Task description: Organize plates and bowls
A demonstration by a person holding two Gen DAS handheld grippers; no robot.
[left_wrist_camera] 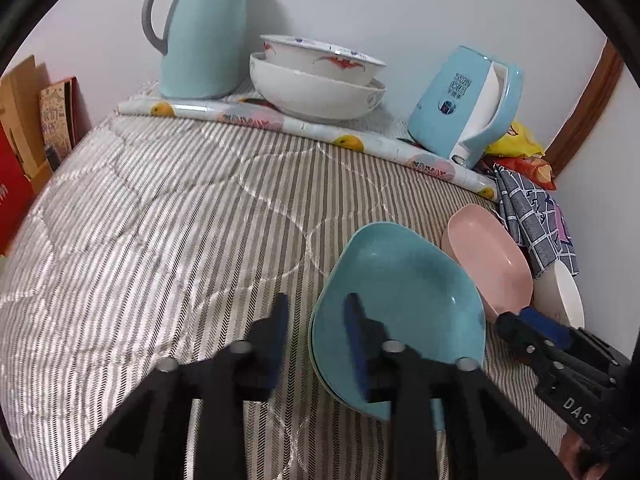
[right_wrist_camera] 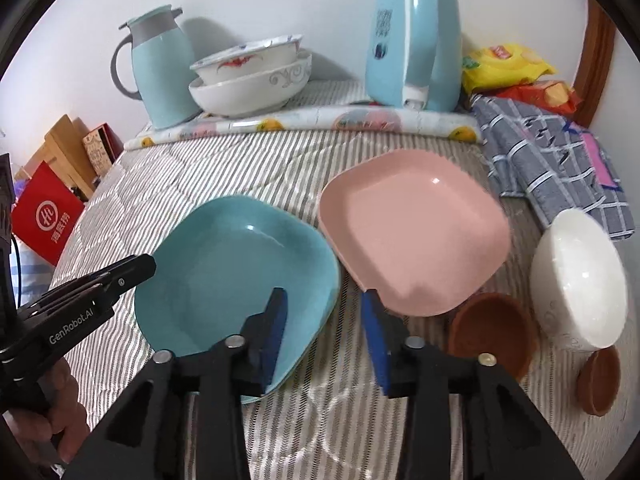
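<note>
The left claw (left_wrist_camera: 316,344) stands released astride the near-left rim of the teal plate (left_wrist_camera: 400,300), which lies flat, hollow upward, with no clear long axis.

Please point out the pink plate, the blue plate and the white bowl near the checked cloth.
pink plate (right_wrist_camera: 416,232): right wrist view, on its flat inner bottom.
blue plate (right_wrist_camera: 232,280): right wrist view, on its inner bottom.
white bowl (right_wrist_camera: 580,276): right wrist view, on its outer wall.
</note>
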